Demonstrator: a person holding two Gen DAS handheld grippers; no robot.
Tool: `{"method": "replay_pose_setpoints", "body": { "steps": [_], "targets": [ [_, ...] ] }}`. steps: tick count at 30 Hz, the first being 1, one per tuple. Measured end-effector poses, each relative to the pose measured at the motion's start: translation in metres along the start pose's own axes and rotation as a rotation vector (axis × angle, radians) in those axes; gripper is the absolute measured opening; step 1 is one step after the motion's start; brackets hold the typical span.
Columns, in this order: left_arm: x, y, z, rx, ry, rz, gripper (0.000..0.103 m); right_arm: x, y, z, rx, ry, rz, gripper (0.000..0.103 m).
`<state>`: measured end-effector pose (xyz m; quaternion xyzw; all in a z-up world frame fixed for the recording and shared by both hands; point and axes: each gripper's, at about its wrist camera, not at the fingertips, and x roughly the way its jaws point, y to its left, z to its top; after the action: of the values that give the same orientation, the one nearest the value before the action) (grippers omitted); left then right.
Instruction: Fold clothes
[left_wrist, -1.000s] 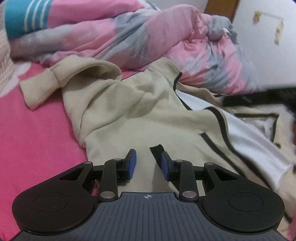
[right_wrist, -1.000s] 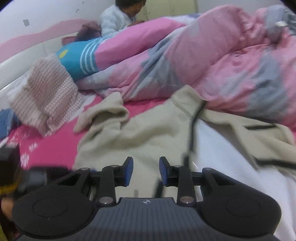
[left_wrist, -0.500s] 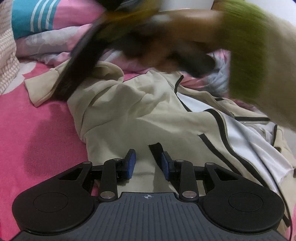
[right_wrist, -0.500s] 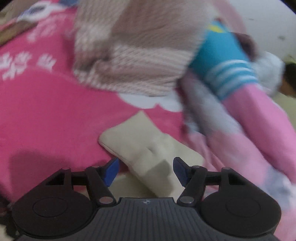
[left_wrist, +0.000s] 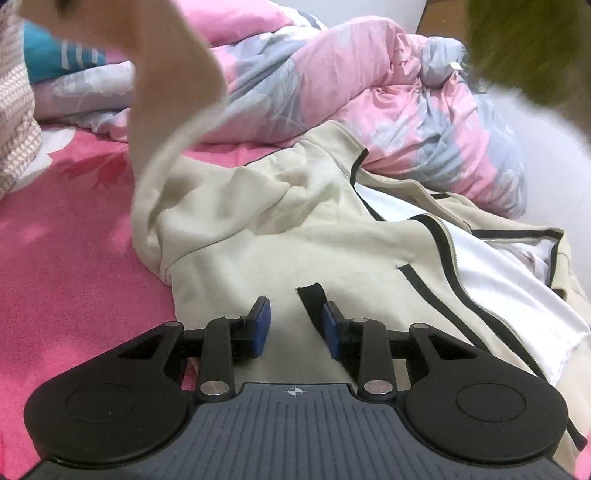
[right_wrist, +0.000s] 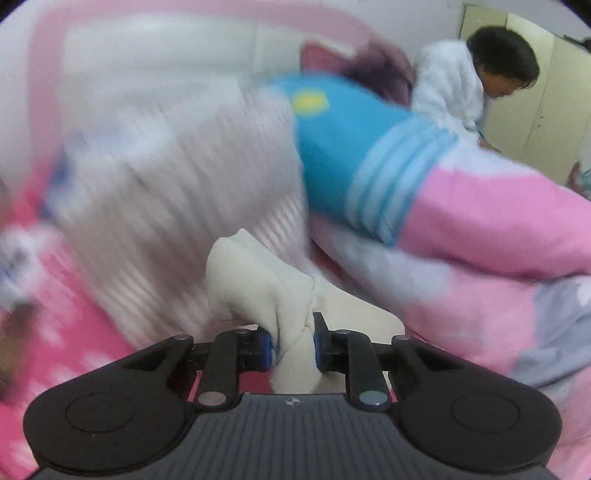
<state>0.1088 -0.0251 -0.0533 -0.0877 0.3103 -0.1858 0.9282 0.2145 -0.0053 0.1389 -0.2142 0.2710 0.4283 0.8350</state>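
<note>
A beige zip jacket (left_wrist: 280, 229) with black trim and white lining (left_wrist: 491, 266) lies open on the pink bed sheet (left_wrist: 66, 258). My left gripper (left_wrist: 295, 323) hovers low over its hem, jaws apart, the cloth flat between them and a black tab (left_wrist: 312, 299) beside the right pad. The jacket's sleeve (left_wrist: 173, 110) is raised, blurred, at the upper left. In the right wrist view my right gripper (right_wrist: 294, 341) is closing, its blue pads pinching the bunched sleeve cuff (right_wrist: 258, 284).
A pink and grey duvet (left_wrist: 369, 85) is heaped behind the jacket. A checked blanket (right_wrist: 166, 177) and a blue striped cover (right_wrist: 351, 147) lie near the headboard. A person in white (right_wrist: 454, 81) sits at the far end. A green sleeve (left_wrist: 517, 44) crosses the top right.
My right gripper swung over to the sleeve cuff, opened around it, then closed and lifted it. The sleeve now rises off the sheet. My left gripper stayed over the hem.
</note>
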Motion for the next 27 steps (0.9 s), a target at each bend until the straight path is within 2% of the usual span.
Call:
{"method": "replay_pose_setpoints", "body": {
  "steps": [4,9,14,18,21,23,27],
  "targets": [
    [0.0,0.001,0.0,0.0,-0.001,0.0,0.031,-0.043,0.038,0.015,0.0,-0.049,0.111,0.021],
    [0.0,0.002,-0.002,0.003,-0.004,0.001,0.031,-0.051,0.076,0.035,0.08,-0.133,0.15,0.02],
    [-0.003,0.0,-0.004,0.017,-0.022,0.002,0.031,-0.052,0.085,0.068,0.236,-0.267,0.195,0.02],
    [-0.001,-0.003,-0.004,0.032,-0.016,0.008,0.031,-0.025,0.09,0.071,0.272,-0.233,0.22,0.021],
    [0.0,-0.001,-0.004,0.014,-0.011,-0.002,0.031,0.008,0.111,0.063,0.193,-0.158,0.243,0.022],
    [0.0,-0.001,-0.004,0.013,-0.011,-0.002,0.031,0.031,0.131,0.054,0.092,-0.11,0.243,0.024],
    [-0.001,-0.003,-0.005,0.009,-0.011,-0.003,0.031,0.075,0.176,0.037,-0.099,0.037,0.285,0.044]
  ]
}}
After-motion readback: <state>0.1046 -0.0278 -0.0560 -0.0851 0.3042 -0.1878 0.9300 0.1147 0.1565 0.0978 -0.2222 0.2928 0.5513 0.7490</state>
